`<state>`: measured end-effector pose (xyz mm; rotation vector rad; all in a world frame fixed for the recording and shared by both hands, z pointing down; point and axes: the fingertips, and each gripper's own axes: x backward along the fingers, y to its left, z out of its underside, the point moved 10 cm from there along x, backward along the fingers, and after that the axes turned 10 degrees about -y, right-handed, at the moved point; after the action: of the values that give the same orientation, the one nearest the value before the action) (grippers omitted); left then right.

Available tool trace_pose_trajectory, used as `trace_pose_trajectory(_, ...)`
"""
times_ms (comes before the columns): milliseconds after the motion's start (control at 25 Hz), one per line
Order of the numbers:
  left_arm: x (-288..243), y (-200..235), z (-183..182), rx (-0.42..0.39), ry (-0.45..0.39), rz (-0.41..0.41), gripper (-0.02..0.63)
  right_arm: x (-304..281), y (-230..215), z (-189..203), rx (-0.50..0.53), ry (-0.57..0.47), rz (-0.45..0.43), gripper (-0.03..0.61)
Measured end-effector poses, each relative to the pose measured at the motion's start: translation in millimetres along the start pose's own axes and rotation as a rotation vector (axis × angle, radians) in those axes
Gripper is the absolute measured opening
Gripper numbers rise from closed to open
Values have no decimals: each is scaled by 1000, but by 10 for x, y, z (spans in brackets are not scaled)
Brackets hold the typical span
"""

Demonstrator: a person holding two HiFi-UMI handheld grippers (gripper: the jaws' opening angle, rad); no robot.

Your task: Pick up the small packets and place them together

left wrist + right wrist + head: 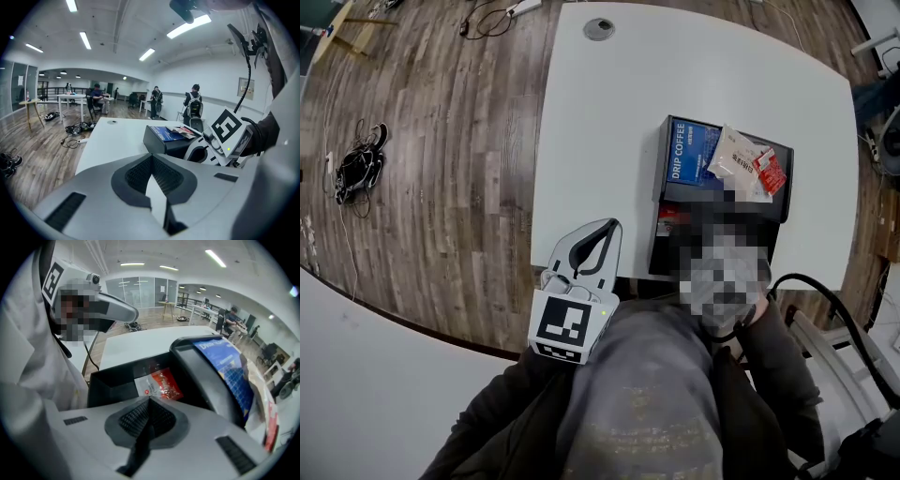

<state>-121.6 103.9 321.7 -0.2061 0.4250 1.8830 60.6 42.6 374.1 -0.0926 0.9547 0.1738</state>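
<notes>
Small packets [741, 161] are piled on a blue drip-coffee box lid [689, 150]. One red-and-white packet [157, 383] is seen in the open black tray [112, 380] beside it. Both are set on a white table [609, 122] over wood-plank flooring [441, 141] in a strip-lit office. The left gripper [607, 227] and right gripper [150, 401] are clenched on nothing.
</notes>
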Motion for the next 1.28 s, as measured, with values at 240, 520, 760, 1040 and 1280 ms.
trace_pose_trajectory(240,15,-21,-2,-5,-5,11,3,153,45,2,-46,-33,-41,2)
trace_pose_trajectory(520,-14,-63,5,-12,-9,31,3,153,15,0,4,-50,35,89)
trace_pose_trajectory(760,28,-22,-10,-9,-10,10,3,-44,37,-35,-24,-13,23,245)
trace_pose_trajectory(1040,35,22,3,10,-3,-3,3,-54,6,-71,-40,-8,-15,162)
trace_pose_trajectory(1280,53,58,-13,10,-7,-12,3,-31,98,-80,-35,-10,-40,35)
